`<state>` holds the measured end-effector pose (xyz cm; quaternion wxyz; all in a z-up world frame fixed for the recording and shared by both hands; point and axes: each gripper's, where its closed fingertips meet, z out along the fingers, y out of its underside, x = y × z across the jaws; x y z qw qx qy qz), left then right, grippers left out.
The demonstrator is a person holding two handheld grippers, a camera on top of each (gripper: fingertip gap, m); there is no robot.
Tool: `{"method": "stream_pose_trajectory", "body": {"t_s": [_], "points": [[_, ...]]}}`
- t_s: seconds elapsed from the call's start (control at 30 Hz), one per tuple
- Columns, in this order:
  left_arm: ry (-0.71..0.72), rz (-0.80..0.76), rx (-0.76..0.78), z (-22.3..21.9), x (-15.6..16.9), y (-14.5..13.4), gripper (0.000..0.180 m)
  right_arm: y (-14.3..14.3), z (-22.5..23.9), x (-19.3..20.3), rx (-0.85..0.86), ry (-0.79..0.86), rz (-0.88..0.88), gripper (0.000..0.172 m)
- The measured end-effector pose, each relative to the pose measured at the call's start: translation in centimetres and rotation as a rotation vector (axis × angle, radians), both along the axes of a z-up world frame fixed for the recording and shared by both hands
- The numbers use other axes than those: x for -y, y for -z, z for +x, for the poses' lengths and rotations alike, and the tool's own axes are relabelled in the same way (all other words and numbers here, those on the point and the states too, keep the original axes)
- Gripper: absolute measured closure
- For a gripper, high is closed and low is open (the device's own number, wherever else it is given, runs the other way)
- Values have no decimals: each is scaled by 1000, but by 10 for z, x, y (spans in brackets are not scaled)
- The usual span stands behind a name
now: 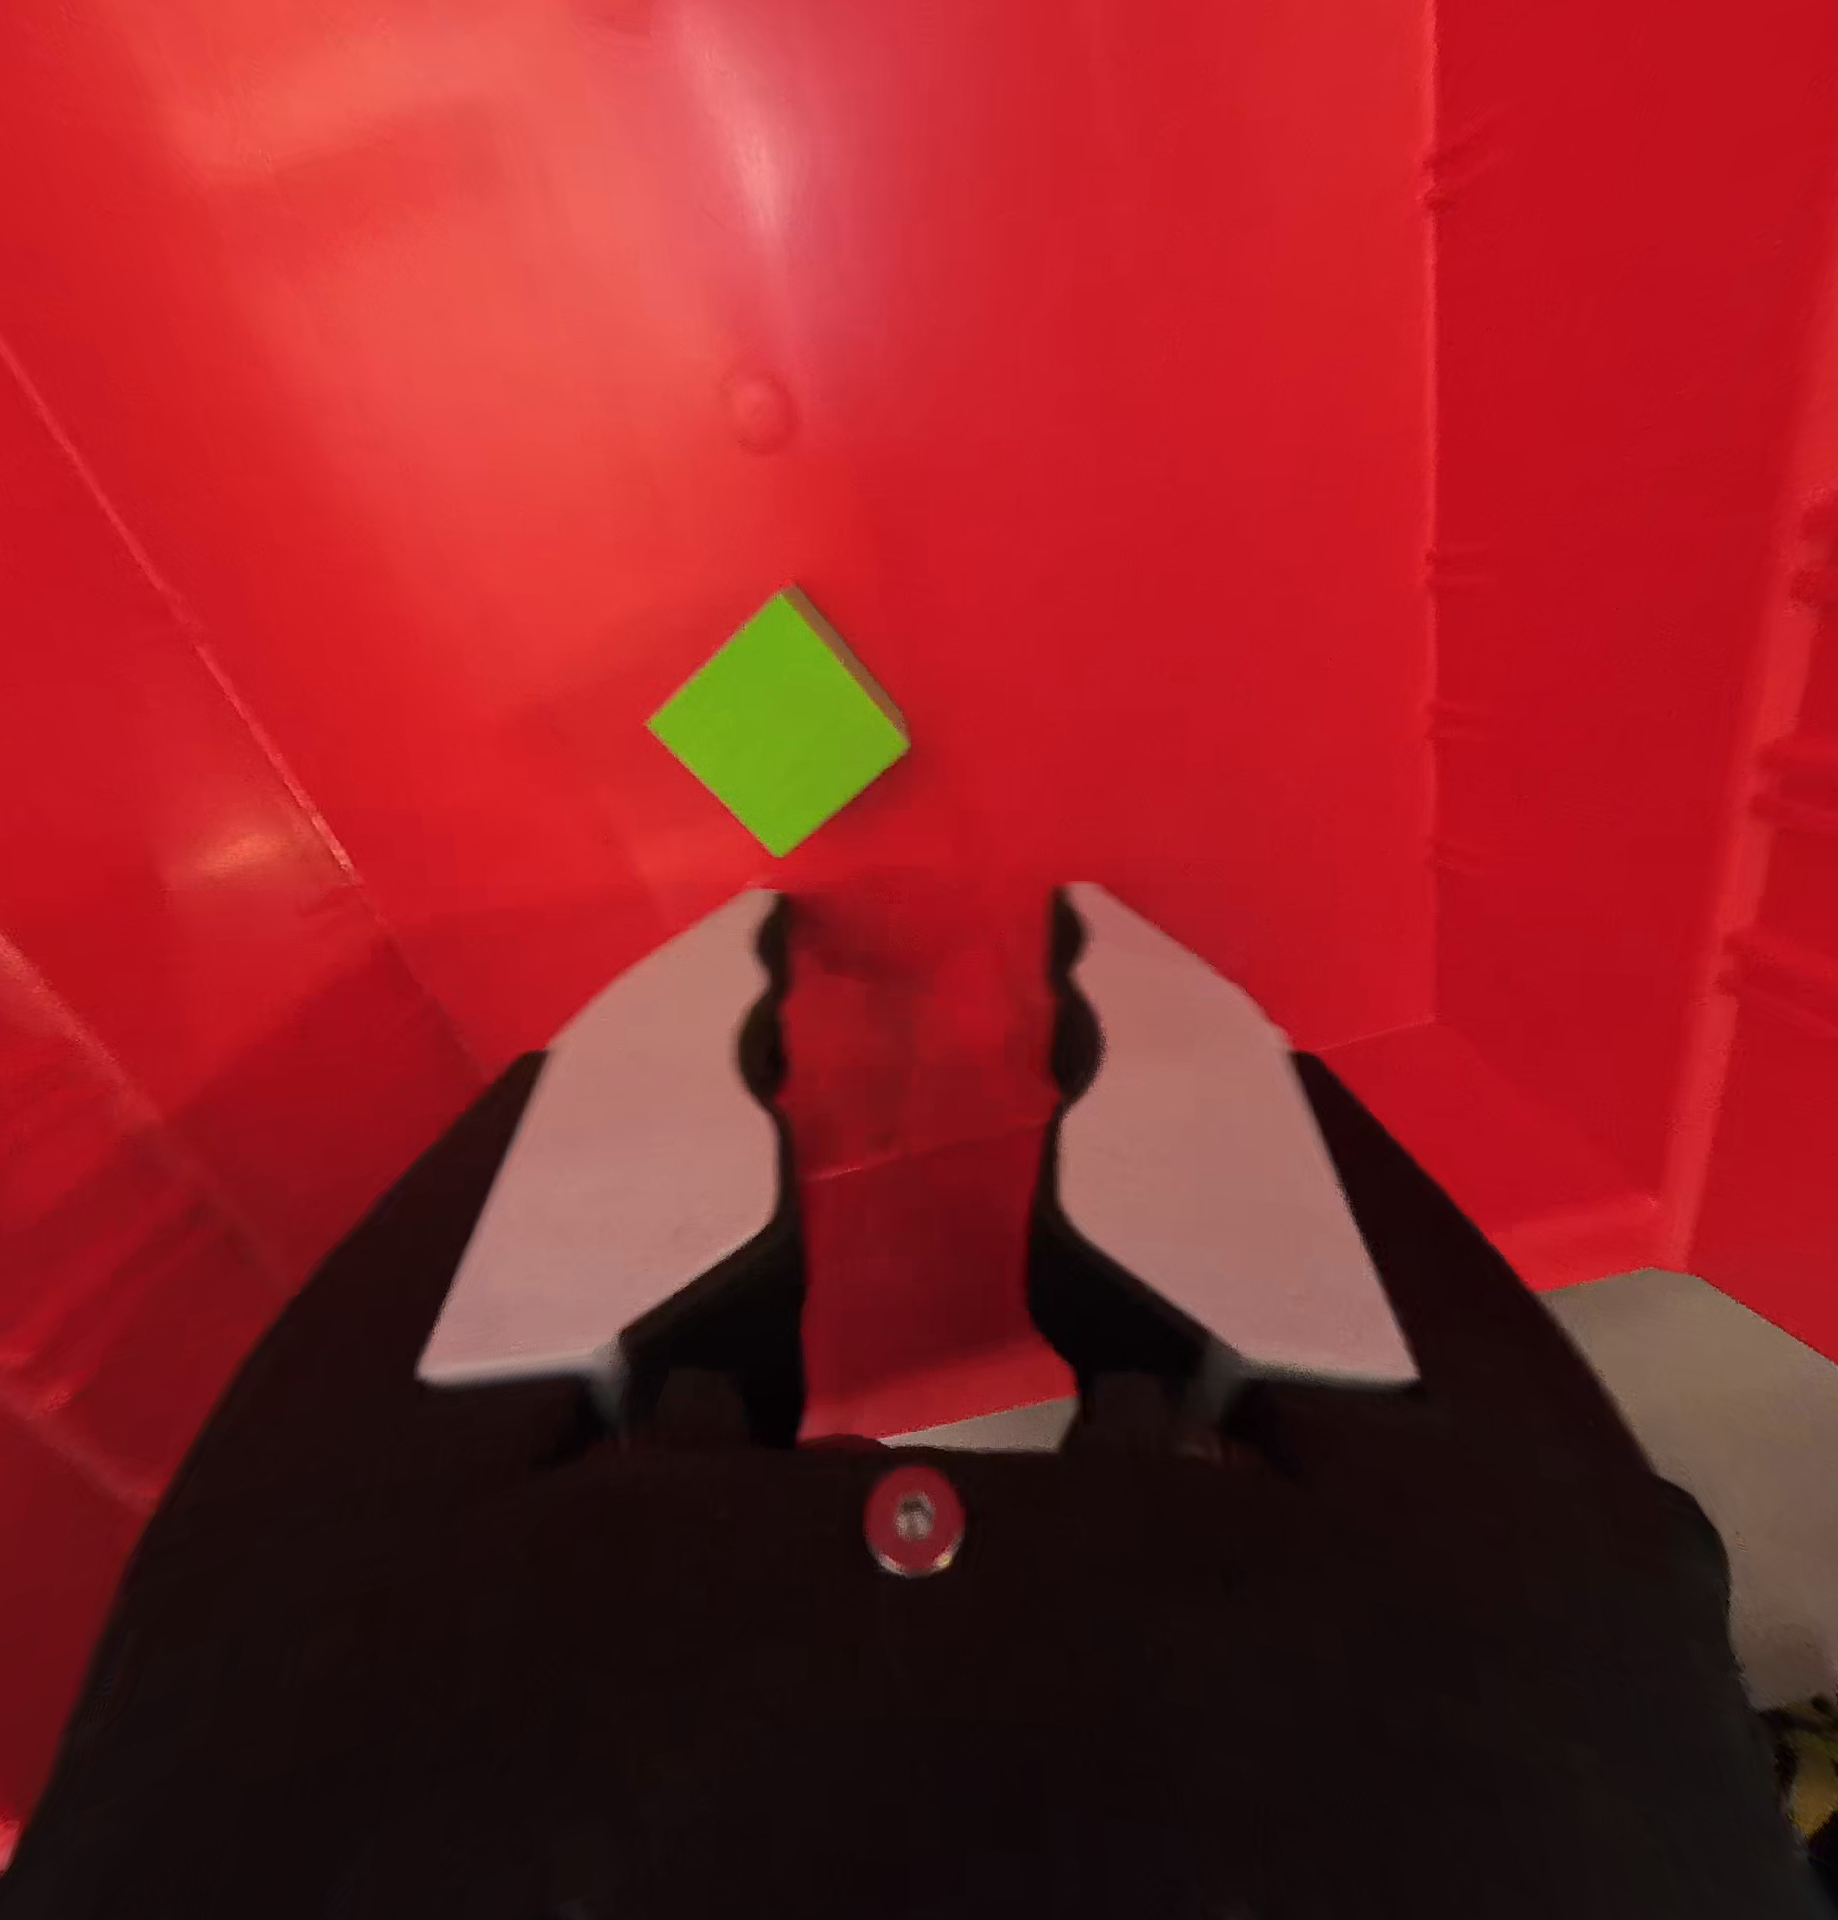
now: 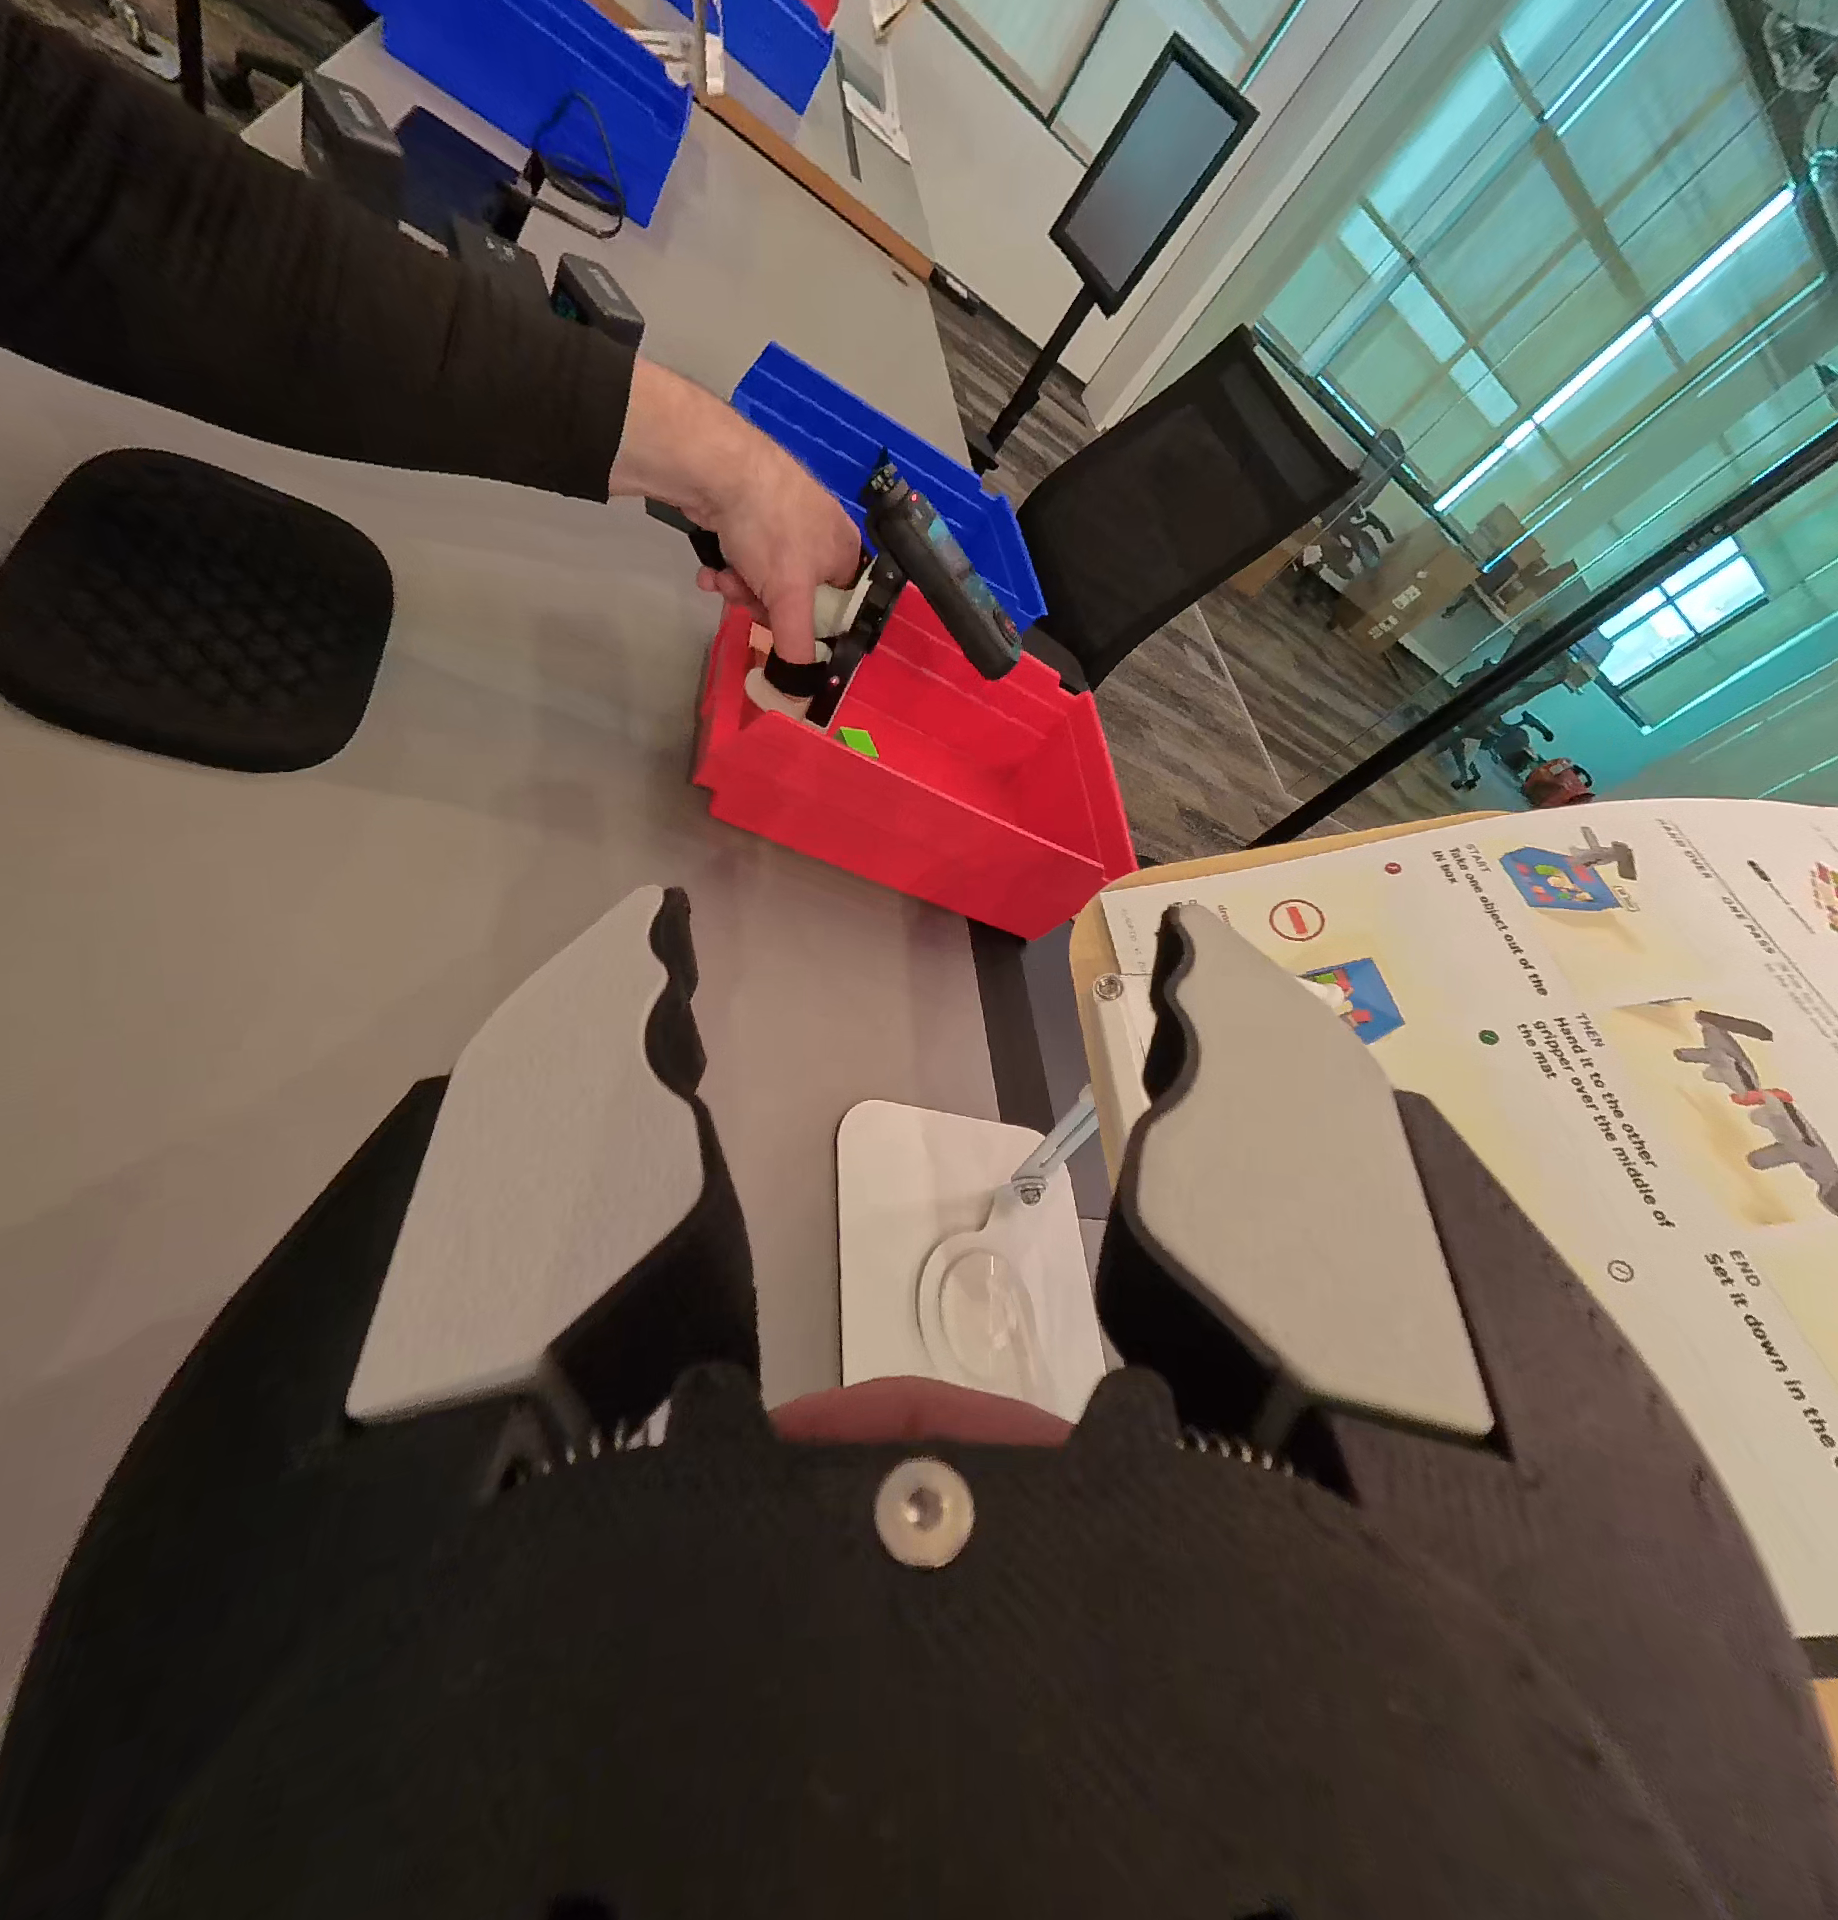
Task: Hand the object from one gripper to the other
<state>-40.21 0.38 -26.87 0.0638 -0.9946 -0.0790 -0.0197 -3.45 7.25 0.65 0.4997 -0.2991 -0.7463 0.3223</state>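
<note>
1. Inside the red bin [image 1: 1102, 520]: bare floor all around the green block [image 1: 778, 724], walls hemming left and right.
2. Open grey counter [image 2: 427, 935] between black pad [image 2: 182, 608] and bin.
3. To the right, instruction board [image 2: 1621, 1143] blocking passage.

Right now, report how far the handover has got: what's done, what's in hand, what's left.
Done: nothing yet. The green block lies on the floor of the red bin, ungrasped.
In hand: the left gripper is down inside the bin, fingers apart and empty, short of the block.
Left: grasp the block, lift it out, pass it to the right gripper, which is open and empty over the table.
</note>
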Motion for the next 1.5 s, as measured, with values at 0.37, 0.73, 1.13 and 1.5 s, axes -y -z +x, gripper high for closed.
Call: {"method": "stream_pose_trajectory", "body": {"t_s": [0.37, 0.73, 1.13, 1.5], "points": [[0, -136, -13, -4, 16, 3, 111, 9, 1, -2, 46, 11, 26, 89], [10, -75, 72, 12, 13, -1, 134, 16, 4, -7, 84, 30, 49, 90], [-2, -167, 77, 7, 29, 0, 109, 23, 5, -9, 123, 42, 68, 91], [6, -139, 121, 23, 24, -2, 133, 23, 11, -11, 132, 51, 81, 91]]}}
